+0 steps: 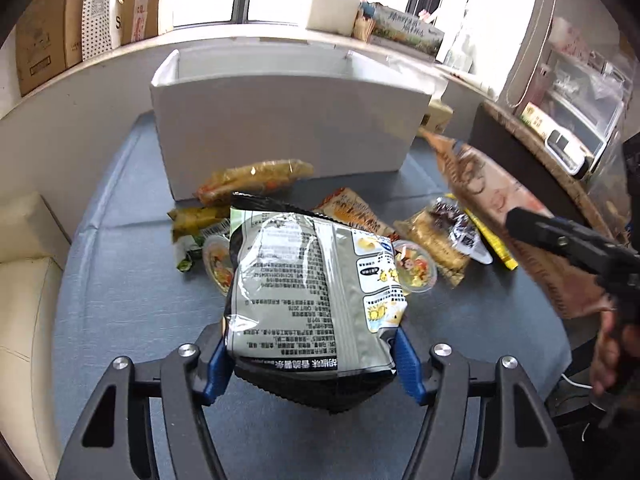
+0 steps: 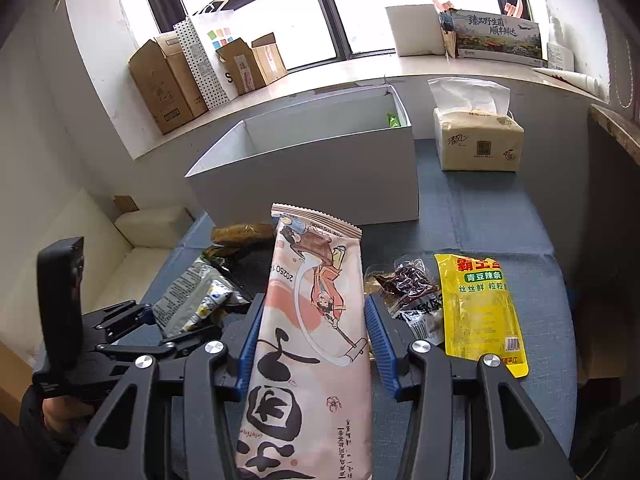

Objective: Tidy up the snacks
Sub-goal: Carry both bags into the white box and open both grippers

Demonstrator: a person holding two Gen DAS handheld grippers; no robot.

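Pinching a grey chip bag (image 1: 316, 288) in the left gripper (image 1: 312, 356) and a pink packet (image 2: 312, 320) in the right gripper (image 2: 310, 344), both lifted short of the white box (image 2: 312, 168), little seems sorted, with several snacks (image 1: 432, 240) left on the table (image 1: 132, 292).

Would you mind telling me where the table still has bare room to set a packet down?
Bare cloth lies between the white box, the tissue pack and the yellow packet. It is crowded before the box, around the jelly cups and brown-bean packet.
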